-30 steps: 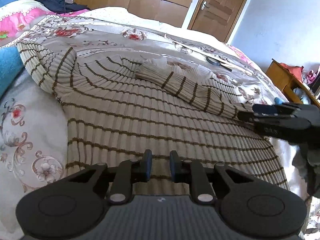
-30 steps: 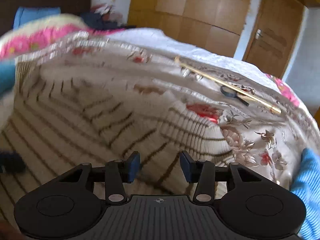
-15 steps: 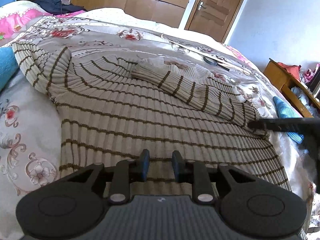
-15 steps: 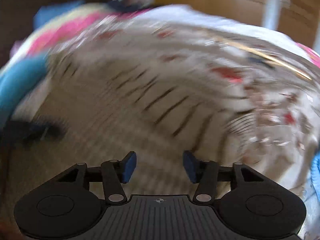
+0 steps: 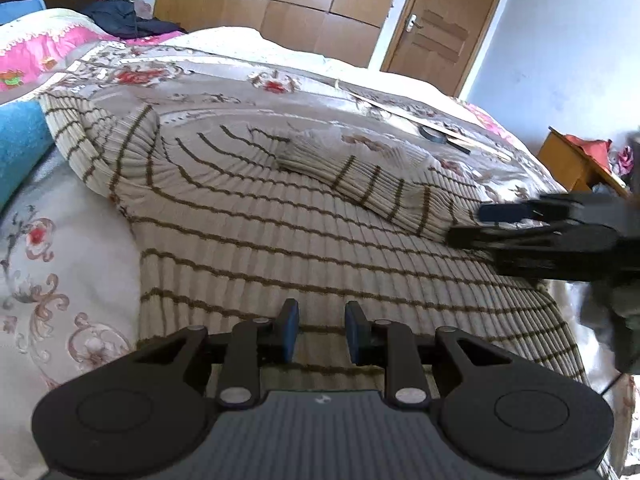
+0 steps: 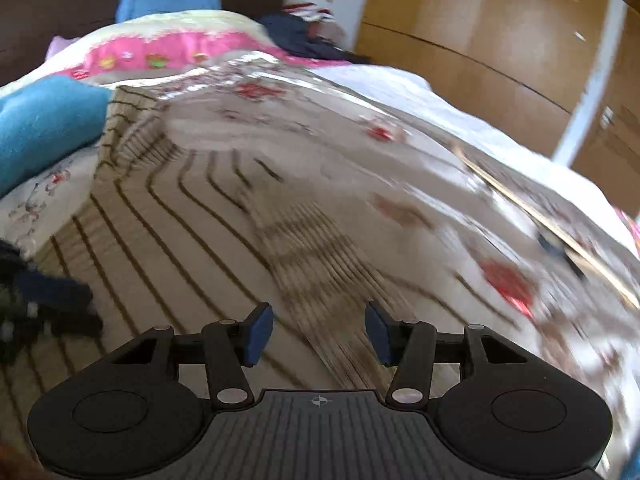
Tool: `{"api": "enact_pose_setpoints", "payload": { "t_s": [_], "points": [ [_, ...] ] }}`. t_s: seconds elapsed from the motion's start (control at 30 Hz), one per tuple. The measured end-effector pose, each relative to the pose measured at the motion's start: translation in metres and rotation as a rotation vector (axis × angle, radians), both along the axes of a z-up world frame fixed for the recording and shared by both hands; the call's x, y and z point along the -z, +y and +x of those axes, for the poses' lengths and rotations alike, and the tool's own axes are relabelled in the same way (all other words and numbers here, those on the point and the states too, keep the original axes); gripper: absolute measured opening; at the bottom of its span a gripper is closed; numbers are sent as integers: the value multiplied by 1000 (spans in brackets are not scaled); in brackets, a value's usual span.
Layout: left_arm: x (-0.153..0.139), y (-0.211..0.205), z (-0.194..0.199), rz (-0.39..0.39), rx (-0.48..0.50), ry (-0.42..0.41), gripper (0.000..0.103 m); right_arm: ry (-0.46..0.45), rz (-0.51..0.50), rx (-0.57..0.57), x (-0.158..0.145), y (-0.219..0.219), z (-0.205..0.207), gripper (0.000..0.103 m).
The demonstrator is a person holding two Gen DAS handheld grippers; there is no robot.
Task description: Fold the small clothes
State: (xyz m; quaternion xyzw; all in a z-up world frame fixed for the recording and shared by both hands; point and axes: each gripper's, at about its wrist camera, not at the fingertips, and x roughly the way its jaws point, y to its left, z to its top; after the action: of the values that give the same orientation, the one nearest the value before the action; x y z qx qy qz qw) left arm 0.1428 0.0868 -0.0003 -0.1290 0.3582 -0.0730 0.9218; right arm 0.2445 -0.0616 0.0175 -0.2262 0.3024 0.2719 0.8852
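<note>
A beige ribbed sweater with thin brown stripes (image 5: pixel 304 248) lies spread flat on the bed. Its right sleeve (image 5: pixel 372 184) is folded in across the chest; its left sleeve (image 5: pixel 100 136) lies bunched at the far left. My left gripper (image 5: pixel 322 332) is open and empty, low over the sweater's hem. My right gripper (image 6: pixel 319 332) is open and empty, above the folded sleeve (image 6: pixel 320 264); it also shows in the left wrist view (image 5: pixel 532 224) at the sweater's right edge. The right wrist view is blurred by motion.
A floral bedspread (image 5: pixel 248 92) covers the bed. A blue towel (image 5: pixel 20 140) lies at the left and a pink quilt (image 5: pixel 36 52) beyond it. A black tape roll (image 5: pixel 432 133) and a long stick lie far right. A wooden side table (image 5: pixel 576 164) stands beside the bed.
My right gripper has swung back in over the sweater's right edge and its jaws have spread wider. My left gripper has opened a little and stayed near the hem.
</note>
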Motion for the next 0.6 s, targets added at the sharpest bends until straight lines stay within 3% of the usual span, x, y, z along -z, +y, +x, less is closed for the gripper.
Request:
{"api": "enact_pose_setpoints", "payload": {
  "t_s": [0.17,0.23,0.3,0.43,0.5,0.6],
  "points": [
    [0,6,1,-1,-3,-1,35,-6,-64,3,21,52,32,45],
    [0,8,1,-9,-3,-1,35,27,-32,60,20,55,45,10],
    [-2,11,0,-16,-10,-6,35,57,45,153,7,45,53,10],
    [-5,21,0,-38,-34,-20,35,-16,213,270,-32,18,51,10],
    [-7,25,-1,-55,-43,-26,35,-49,251,224,-43,19,40,10],
    [-10,30,-4,-67,-55,-41,35,-27,133,62,-23,49,22,11]
  ]
}}
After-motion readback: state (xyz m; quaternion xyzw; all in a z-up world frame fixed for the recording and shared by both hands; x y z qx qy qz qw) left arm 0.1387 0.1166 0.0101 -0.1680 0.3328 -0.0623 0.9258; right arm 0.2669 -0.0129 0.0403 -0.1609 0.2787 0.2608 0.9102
